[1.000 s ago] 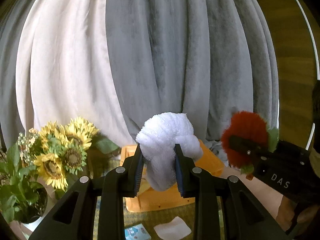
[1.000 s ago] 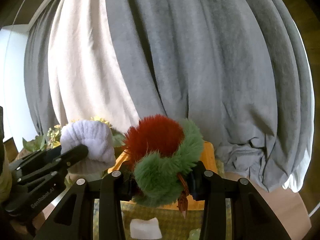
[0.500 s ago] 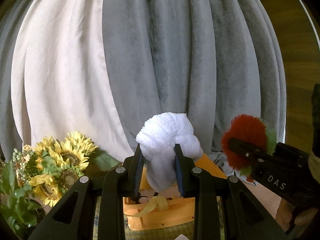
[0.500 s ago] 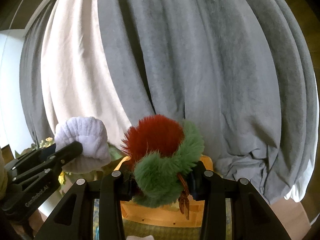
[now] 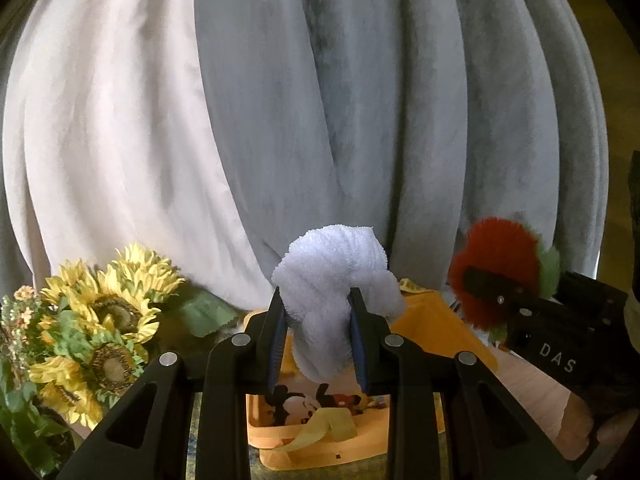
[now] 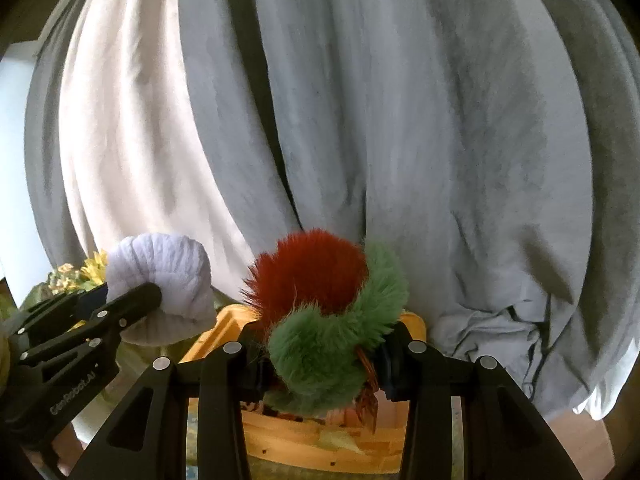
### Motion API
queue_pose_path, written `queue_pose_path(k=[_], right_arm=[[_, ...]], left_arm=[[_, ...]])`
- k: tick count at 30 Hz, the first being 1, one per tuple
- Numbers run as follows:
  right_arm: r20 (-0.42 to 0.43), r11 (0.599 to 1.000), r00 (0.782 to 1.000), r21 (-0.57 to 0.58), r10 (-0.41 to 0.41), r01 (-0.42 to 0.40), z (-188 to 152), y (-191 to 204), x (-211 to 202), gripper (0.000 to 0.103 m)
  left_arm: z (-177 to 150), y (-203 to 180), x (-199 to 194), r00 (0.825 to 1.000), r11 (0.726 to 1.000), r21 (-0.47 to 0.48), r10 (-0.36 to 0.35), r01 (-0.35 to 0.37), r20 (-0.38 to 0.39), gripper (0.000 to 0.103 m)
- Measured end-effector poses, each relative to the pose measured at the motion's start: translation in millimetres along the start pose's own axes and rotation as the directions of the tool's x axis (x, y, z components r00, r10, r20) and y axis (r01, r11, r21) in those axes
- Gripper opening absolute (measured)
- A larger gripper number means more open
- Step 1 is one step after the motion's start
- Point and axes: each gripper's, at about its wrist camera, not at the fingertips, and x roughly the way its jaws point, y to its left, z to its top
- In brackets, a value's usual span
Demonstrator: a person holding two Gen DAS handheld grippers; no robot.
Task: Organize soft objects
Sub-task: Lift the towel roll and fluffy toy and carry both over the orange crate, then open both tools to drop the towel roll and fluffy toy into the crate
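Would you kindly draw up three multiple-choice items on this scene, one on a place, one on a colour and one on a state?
1. Where do the sunflowers stand in the left wrist view?
A. left of the orange bin
B. inside the bin
C. right of the bin

2. What colours is the fluffy toy in the right gripper?
A. blue and yellow
B. red and green
C. all white

3. What is the state of the left gripper?
A. open and empty
B. shut on the white towel
C. shut on a sunflower stem

Answers:
1 A, the blooms sit at the left edge, apart from the bin.
2 B, a red tuft tops green fur.
3 B, both blue pads press the rolled towel between them.
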Motion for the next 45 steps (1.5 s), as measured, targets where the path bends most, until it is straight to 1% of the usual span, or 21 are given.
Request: queue_pose_path(k=[5,10,16,18,22,25,29,33,35,36,37,38,39,40,41,43,45], right_arm=[[-0.064,1.0,0.998,0.001,-0.001,0.001,-0.1,-4.8,29.3,0.041],[-0.132,1.0,0.991,0.003,-0.004,0.004,-4.1,-9.4,55.4,0.041],[-0.214,1.0,0.977,0.009,-0.004,0.006,-10.8,-14.6,83.4,0.041],[-0.239,1.0,0.971,0.014,-0.002,0.006,-13.4,-17.0,91.6,0.041],[-0.307,1.0,0.952,0.026,0.005,0.003,-19.0,-22.8,110.5,0.041],[-0.349,1.0,0.937,0.03,0.006,0.005,-24.7,-25.0,124.3,0.041],[-0.399,0.999,0.917,0.038,0.003,0.014,-32.6,-29.6,140.8,0.041],[-0.448,0.999,0.894,0.039,0.0,0.02,-39.2,-31.8,156.8,0.041],[-0.467,0.999,0.884,0.036,-0.002,0.021,-41.6,-32.0,162.8,0.043],[-0.473,0.999,0.881,0.035,-0.004,0.024,-42.4,-32.4,164.6,0.044],[-0.478,0.999,0.878,0.035,-0.01,0.03,-43.0,-32.9,166.0,0.044],[-0.484,0.999,0.875,0.035,-0.011,0.031,-43.4,-33.2,167.1,0.048],[-0.49,0.999,0.871,0.037,-0.01,0.032,-43.9,-33.6,168.3,0.048],[-0.494,0.999,0.869,0.039,-0.008,0.032,-43.7,-33.5,169.2,0.053],[-0.498,0.999,0.867,0.044,-0.005,0.031,-43.4,-33.4,169.6,0.057],[-0.492,0.998,0.871,0.054,0.0,0.03,-42.7,-34.8,167.9,0.061],[-0.482,0.998,0.876,0.051,-0.009,0.038,-41.6,-35.3,164.9,0.062]], left_arm=[[-0.4,-0.8,27.3,0.998,1.0,0.004,-0.008,0.009,-0.055,0.028],[-4.8,-0.8,50.8,0.994,1.0,0.002,-0.014,0.015,-0.105,0.028],[-13.3,-0.4,82.2,0.982,0.999,-0.014,-0.046,0.045,-0.181,0.028],[-16.2,-0.2,93.6,0.976,0.998,-0.023,-0.064,0.061,-0.21,0.028],[-22.7,1.7,118.2,0.956,0.996,-0.048,-0.089,0.079,-0.281,0.028],[-27.4,3.6,132.2,0.942,0.995,-0.054,-0.1,0.087,-0.32,0.028],[-37.7,1.9,144.4,0.924,0.995,-0.049,-0.104,0.092,-0.368,0.029],[-47.2,2.5,161.5,0.899,0.992,-0.071,-0.125,0.104,-0.42,0.029],[-51.1,2.8,167.4,0.888,0.992,-0.072,-0.127,0.106,-0.441,0.031],[-52.6,2.4,168.9,0.886,0.992,-0.07,-0.126,0.106,-0.446,0.032],[-53.3,2.6,168.8,0.886,0.992,-0.069,-0.125,0.106,-0.446,0.035],[-53.6,2.9,168.4,0.888,0.992,-0.071,-0.126,0.105,-0.442,0.039],[-53.4,3.4,167.6,0.89,0.992,-0.074,-0.125,0.103,-0.437,0.043],[-52.5,3.6,166.8,0.892,0.992,-0.074,-0.124,0.101,-0.434,0.051],[-51.8,3.7,164.9,0.896,0.992,-0.072,-0.121,0.1,-0.428,0.055],[-49.2,4.1,161.9,0.901,0.993,-0.062,-0.113,0.096,-0.418,0.055],[-46.3,5.2,156.4,0.908,0.995,-0.054,-0.096,0.081,-0.407,0.056]])
